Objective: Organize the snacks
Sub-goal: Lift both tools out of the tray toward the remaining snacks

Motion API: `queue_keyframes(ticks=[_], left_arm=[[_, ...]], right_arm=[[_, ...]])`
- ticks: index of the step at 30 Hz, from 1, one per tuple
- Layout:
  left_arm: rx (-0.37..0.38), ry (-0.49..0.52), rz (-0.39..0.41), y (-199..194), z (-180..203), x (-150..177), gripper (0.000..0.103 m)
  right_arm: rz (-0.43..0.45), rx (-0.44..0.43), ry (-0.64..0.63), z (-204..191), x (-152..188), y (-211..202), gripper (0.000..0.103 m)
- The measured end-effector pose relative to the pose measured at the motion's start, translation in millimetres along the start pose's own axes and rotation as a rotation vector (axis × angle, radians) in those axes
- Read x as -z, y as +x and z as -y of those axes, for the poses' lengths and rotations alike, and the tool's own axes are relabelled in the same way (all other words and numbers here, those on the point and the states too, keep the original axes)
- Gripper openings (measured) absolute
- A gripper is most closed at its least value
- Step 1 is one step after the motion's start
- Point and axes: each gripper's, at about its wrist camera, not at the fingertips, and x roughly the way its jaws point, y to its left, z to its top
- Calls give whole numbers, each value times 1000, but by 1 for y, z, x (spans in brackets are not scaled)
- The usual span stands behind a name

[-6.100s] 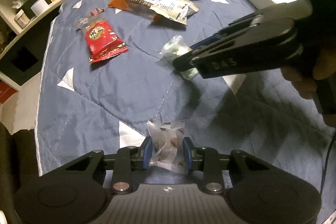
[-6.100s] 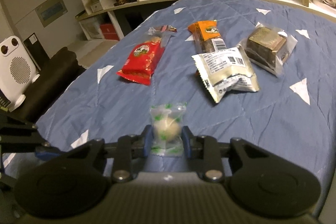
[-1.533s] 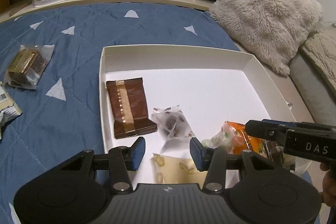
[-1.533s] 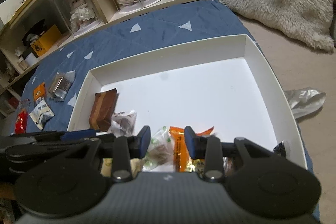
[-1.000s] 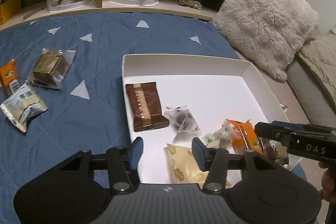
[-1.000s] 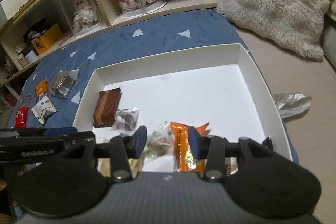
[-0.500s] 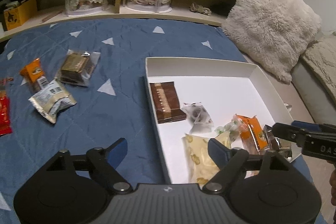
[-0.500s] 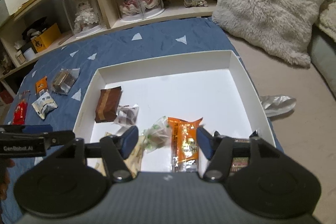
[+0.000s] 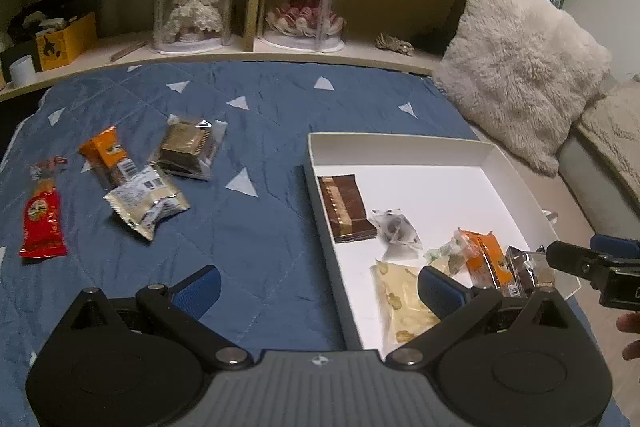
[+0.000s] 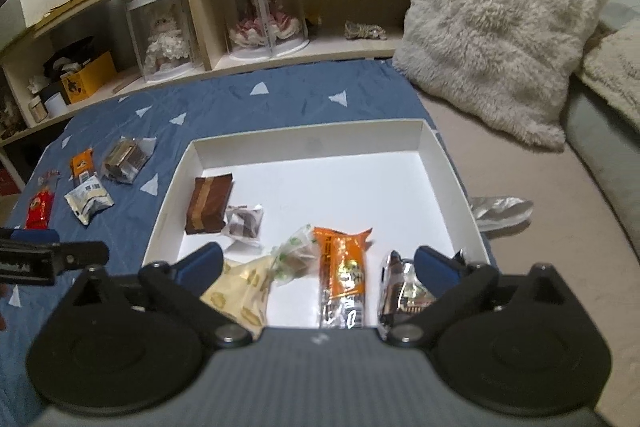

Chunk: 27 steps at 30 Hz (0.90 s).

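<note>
Left gripper [image 9: 318, 285] and right gripper [image 10: 316, 261]: jaws opening wide, nothing between them. Shallow white cardboard tray [image 10: 304, 133] on quilted blue bedspread [image 9: 260, 131]; crinkly wrapped snacks [image 10: 342, 267] along its near edge, glossy brown bar [image 10: 208, 205] at its left wall.

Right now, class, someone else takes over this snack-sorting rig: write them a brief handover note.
Left claw: opening, nothing between its pads.
Right claw: opening, nothing held.
White tray holds six snacks: brown bar, clear-wrapped dark sweet, green-dotted sweet, orange packet, yellow pouch, foil piece.
Left on the blue quilt: red packet, small orange bar, silver pouch, clear-wrapped cake. Move these into the tray.
</note>
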Motion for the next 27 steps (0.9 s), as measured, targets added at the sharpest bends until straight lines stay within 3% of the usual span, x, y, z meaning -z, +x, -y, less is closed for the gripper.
queue_keyframes(ticks=[14, 27], left_arm=[[-109, -38, 43, -33, -62, -4, 103], [-209, -166, 80, -50, -142, -1, 103]], right_arm=[[35, -31, -47, -33, -5, 5, 102], [52, -127, -87, -83, -6, 16, 102]])
